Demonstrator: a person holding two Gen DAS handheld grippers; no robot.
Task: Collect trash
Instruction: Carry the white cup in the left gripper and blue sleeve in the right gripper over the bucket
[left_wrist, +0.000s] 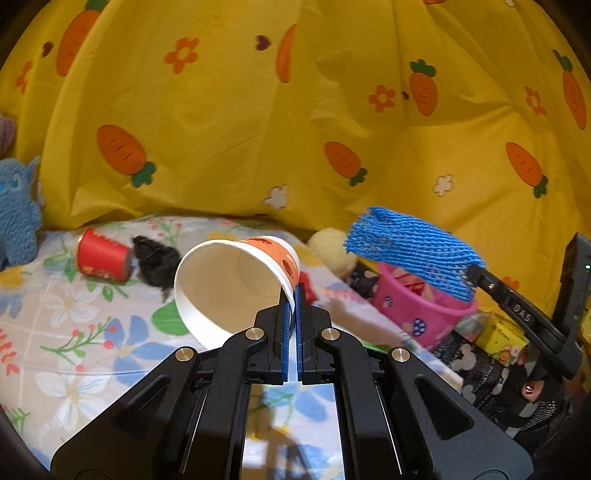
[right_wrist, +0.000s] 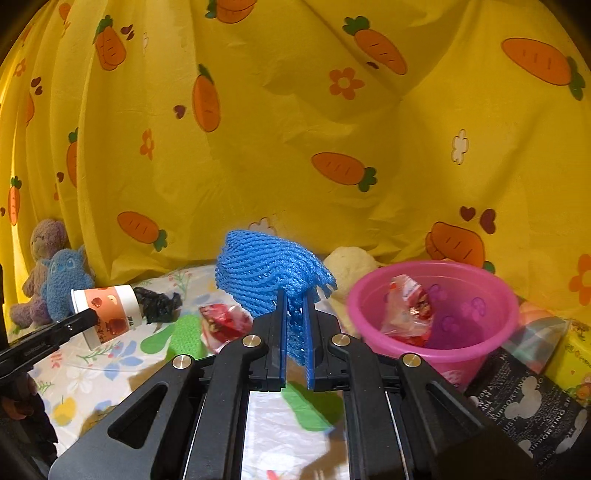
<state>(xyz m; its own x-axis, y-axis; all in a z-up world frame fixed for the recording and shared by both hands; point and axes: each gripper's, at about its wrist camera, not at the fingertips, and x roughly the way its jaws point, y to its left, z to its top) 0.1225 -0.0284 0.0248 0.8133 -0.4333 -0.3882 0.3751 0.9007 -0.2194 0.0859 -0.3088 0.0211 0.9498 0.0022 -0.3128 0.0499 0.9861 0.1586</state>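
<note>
Above the floral bed sheet (left_wrist: 74, 332), left gripper (left_wrist: 294, 295) pinches the paper cup (left_wrist: 229, 280) by its rim and right gripper (right_wrist: 295, 317) clamps blue foam netting (right_wrist: 266, 277) beside the pink bucket (right_wrist: 436, 354); thin rim grip may slip.

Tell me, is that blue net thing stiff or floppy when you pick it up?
Probably soft but springy: the blue foam net bunches where the right hand-held gripper pinches it, yet its free end stands up instead of drooping. It likely weighs very little, being mostly holes. It shouldn't slip much, since the pads squash into it.
</note>
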